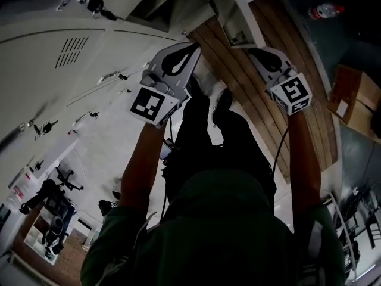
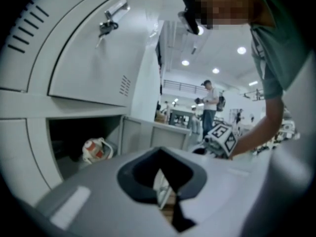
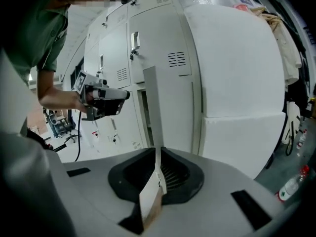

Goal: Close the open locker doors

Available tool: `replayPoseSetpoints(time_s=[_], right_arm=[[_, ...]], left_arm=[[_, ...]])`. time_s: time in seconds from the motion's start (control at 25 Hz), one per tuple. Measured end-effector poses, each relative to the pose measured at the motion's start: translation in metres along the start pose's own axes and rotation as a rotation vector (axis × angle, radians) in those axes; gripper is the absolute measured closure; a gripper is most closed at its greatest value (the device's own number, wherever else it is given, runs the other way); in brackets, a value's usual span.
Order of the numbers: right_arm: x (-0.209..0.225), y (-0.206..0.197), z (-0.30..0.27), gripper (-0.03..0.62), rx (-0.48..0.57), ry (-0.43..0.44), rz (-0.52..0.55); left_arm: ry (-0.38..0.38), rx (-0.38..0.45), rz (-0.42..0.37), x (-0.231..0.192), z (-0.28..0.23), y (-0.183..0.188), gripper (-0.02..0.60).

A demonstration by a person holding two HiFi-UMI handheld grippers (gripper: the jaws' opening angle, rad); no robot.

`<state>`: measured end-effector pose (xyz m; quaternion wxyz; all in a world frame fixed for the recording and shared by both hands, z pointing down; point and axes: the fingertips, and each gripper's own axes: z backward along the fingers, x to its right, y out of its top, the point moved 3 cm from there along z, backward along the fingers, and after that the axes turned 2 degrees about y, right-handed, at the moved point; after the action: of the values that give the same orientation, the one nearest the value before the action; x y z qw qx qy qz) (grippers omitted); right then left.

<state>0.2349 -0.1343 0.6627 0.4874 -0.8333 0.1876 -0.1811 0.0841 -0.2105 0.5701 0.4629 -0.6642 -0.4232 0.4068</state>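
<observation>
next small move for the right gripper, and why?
Probably ease the right gripper forward against the ajar locker door, swinging it toward its frame. That door stands edge-on straight ahead of the jaws, a dark gap beside it, so it isn't shut yet.

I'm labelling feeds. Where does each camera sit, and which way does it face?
Head view: on the head, facing steeply down; both arms, left claw, right claw.
Left gripper view: on left claw, facing an open locker compartment; right forearm shows.
Right gripper view: on right claw, facing an open door's edge; left forearm shows.
Shared: each gripper view shows the other claw.
</observation>
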Motion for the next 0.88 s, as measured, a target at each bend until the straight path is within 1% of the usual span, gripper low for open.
replayPoseSetpoints(time_s=[0.12,0.24,0.4,0.56,0.88], right_arm=[[-0.027,0.007,-0.019,0.562,-0.007,0.054,0.019],[-0.048,0.017,-0.042,0.562,-0.031,0.108,0.061],[-0.072,0.032,-0.072,0.562,-0.05,0.156,0.115],[-0.086,0.05,-0.099,0.562,-0.051,0.181,0.144],[-0.104,0.075,-0.145,0.562,-0.058,0.2,0.174]], left_arm=[[0.025,0.005,-0.001,-0.008,0.018,0.002,0.577],[0.055,0.015,-0.002,-0.016,0.033,0.005,0.578],[0.085,0.027,-0.004,-0.026,0.059,0.007,0.577],[0.117,0.037,-0.003,-0.04,0.083,0.006,0.578],[0.178,0.074,0.007,-0.062,0.125,0.01,0.578]])
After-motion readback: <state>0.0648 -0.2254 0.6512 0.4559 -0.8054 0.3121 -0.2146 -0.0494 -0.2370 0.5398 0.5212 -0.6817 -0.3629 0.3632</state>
